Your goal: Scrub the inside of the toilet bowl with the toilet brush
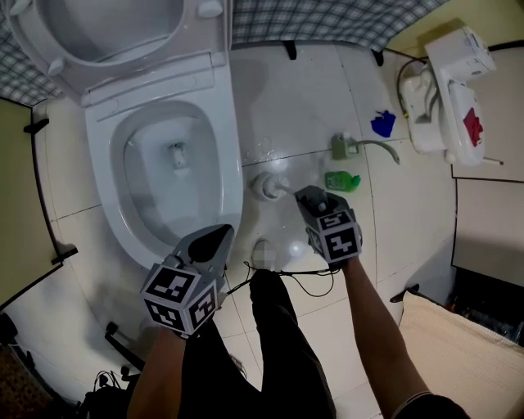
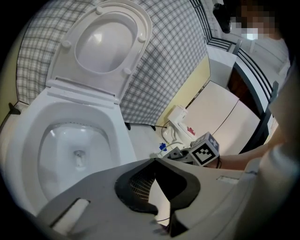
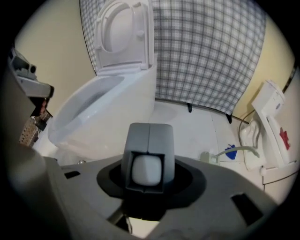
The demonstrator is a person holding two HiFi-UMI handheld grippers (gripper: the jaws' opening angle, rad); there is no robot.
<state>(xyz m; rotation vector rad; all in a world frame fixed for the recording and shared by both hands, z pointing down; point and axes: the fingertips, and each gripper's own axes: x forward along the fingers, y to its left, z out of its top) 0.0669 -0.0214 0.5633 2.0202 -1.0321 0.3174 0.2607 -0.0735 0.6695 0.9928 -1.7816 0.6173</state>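
The white toilet (image 1: 98, 184) stands at the left with its lid up, and its bowl (image 2: 77, 150) holds nothing. My right gripper (image 1: 309, 195) points steeply down over the floor, just right of a white round holder (image 1: 268, 186) beside the toilet. It (image 3: 149, 137) is shut on the white end of the toilet brush handle (image 3: 147, 169), seen end-on between the grey fingers. The brush head is hidden. My left gripper (image 1: 219, 235) hovers by the toilet's front rim. Its tips (image 2: 153, 160) meet, with nothing between them.
On the floor right of the toilet lie a green bottle (image 1: 342, 180), a hose fitting (image 1: 340, 147) and a blue object (image 1: 383, 124). A white appliance (image 1: 450, 90) leans at the far right. A checked curtain (image 1: 327, 20) lines the back. A black cable (image 1: 303, 272) runs between my arms.
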